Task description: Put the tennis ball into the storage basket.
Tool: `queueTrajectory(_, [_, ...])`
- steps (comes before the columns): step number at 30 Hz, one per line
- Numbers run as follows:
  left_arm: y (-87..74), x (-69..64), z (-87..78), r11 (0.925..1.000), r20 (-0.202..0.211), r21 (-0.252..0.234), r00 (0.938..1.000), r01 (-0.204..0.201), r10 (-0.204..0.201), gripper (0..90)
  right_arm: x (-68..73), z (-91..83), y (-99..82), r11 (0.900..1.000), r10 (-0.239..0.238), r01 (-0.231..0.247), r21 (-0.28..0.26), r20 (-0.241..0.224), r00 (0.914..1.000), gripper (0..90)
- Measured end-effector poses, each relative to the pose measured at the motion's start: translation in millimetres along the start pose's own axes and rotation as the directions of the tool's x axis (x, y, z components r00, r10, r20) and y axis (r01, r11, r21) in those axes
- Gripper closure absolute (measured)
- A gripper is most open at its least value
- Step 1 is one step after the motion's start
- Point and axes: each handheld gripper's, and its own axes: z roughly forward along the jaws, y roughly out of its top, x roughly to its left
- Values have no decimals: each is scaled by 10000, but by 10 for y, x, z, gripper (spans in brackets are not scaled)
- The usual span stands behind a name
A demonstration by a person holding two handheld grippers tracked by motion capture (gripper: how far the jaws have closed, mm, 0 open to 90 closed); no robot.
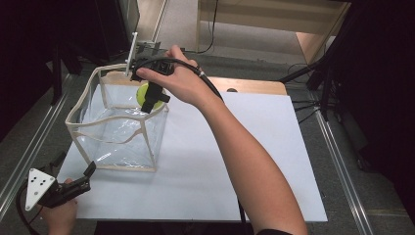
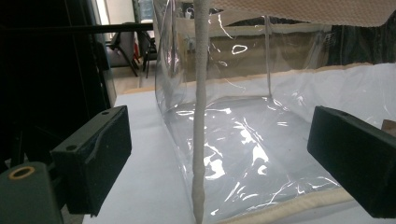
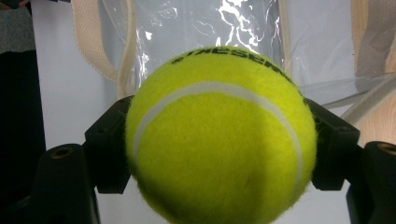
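- Tennis ball point(image 3: 219, 135), yellow-green with a white seam, sits clamped between the right gripper point(image 1: 152, 98) jaws, held over the far open edge of the clear bag.
- White sheet point(image 1: 235, 161) covers the table.
- Clear bag point(image 1: 117, 132) with cream trim stands upright on it.
- Left gripper point(image 2: 219, 154), jaws spread wide, sits near the bag's closest corner, seemingly not touching.

My table point(image 1: 254, 87) is wood under a white sheet point(image 1: 235, 161), on grey carpet point(image 1: 342, 161); dark curtains point(image 1: 381, 73) flank a pale wooden desk point(image 1: 274, 14).
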Motion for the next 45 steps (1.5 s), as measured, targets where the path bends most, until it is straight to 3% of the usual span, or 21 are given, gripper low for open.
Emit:
queueTrajectory(23, [1, 0, 0, 10000, -19, -18, 10000, 67, -67, 68, -71, 245, 89, 9996, 26, -26, 294, 5, 10000, 228])
queueTrajectory(40, [1, 2, 4, 10000, -6, -21, 10000, 6, -6, 68, -115, 441, 19, 9980, 412, -422, 474, 228, 9989, 222])
queueTrajectory(45, [2, 1, 3, 10000, -4, -8, 10000, 5, -5, 68, -111, 423, 0, 9979, 650, -653, 48, 509, 9966, 100])
